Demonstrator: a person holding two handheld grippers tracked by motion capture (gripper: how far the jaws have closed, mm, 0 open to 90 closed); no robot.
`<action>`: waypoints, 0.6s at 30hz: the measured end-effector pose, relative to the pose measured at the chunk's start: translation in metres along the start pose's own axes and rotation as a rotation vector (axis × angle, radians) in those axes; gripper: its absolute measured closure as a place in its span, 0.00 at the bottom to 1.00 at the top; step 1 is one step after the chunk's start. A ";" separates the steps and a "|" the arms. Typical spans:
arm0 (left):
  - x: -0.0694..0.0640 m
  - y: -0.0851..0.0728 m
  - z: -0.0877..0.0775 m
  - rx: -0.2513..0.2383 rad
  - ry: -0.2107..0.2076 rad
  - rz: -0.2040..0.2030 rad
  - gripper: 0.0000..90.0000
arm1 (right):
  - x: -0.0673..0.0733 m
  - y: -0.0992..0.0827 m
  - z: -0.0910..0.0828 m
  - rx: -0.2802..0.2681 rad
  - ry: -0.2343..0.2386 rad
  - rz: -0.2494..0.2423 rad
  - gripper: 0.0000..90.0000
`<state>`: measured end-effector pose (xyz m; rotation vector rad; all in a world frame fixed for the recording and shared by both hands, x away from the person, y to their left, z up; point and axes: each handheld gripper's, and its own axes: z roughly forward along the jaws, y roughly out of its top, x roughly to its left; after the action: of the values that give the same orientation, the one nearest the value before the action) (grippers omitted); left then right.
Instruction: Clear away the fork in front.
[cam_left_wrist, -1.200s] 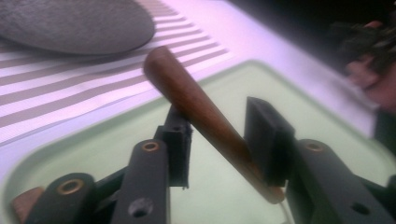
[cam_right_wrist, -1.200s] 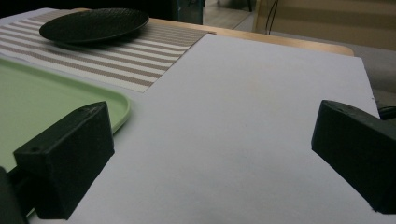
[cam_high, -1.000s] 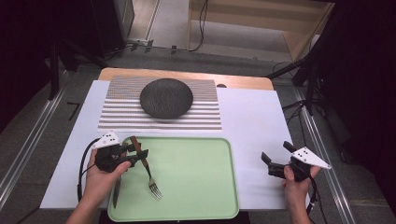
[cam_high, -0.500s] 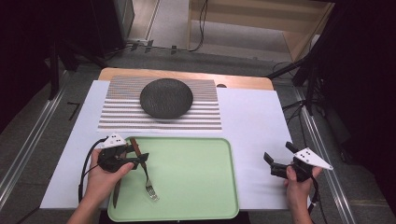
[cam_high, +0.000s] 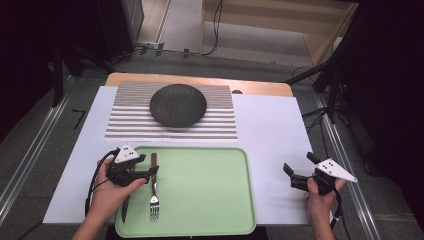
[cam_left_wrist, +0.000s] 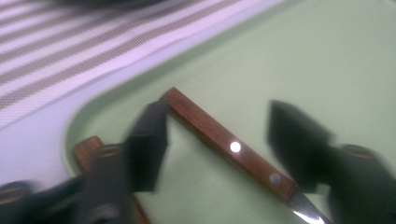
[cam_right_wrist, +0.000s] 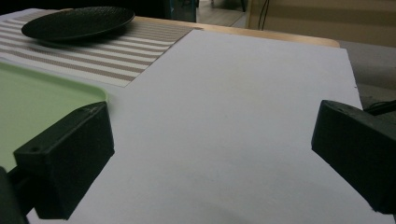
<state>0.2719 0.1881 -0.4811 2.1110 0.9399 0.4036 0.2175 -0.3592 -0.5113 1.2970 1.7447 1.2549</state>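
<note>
A fork with a riveted wooden handle (cam_high: 154, 172) (cam_left_wrist: 219, 137) lies on the green tray (cam_high: 210, 200), its tines pointing toward the near edge. My left gripper (cam_high: 150, 172) (cam_left_wrist: 217, 112) straddles that handle. Its jaws have just been closing; the handle is between them, with a gap still showing beside the pads. A knife (cam_high: 123, 210) lies along the tray's left side, partly under the left hand; its wooden handle end (cam_left_wrist: 86, 147) shows beside the jaw. My right gripper (cam_high: 299, 165) (cam_right_wrist: 210, 158) hovers open over the white sheet (cam_right_wrist: 243, 93), right of the tray, with nothing between its jaws.
A dark round plate (cam_high: 178, 105) (cam_right_wrist: 77, 21) sits on a striped placemat (cam_high: 220, 125) beyond the tray. The white sheet (cam_high: 270, 145) covers most of the wooden table (cam_high: 260, 87). Dark stands and cables stand on the floor around it.
The fork has swung from a slant to lie straight along the tray's left side. My left gripper shifted slightly over its handle. The right gripper has kept still.
</note>
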 end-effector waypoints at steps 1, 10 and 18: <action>-0.003 0.000 -0.001 -0.003 -0.022 0.016 0.71 | 0.000 0.000 0.000 0.000 0.000 0.002 0.00; -0.030 -0.008 0.009 0.133 -0.154 0.090 1.00 | -0.002 0.000 -0.001 -0.002 -0.005 0.009 0.00; -0.015 -0.019 0.001 0.123 -0.158 0.020 1.00 | -0.002 -0.001 0.000 0.005 -0.008 0.008 0.00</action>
<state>0.2530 0.1846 -0.4952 2.2285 0.8715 0.1895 0.2174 -0.3609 -0.5118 1.3117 1.7398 1.2488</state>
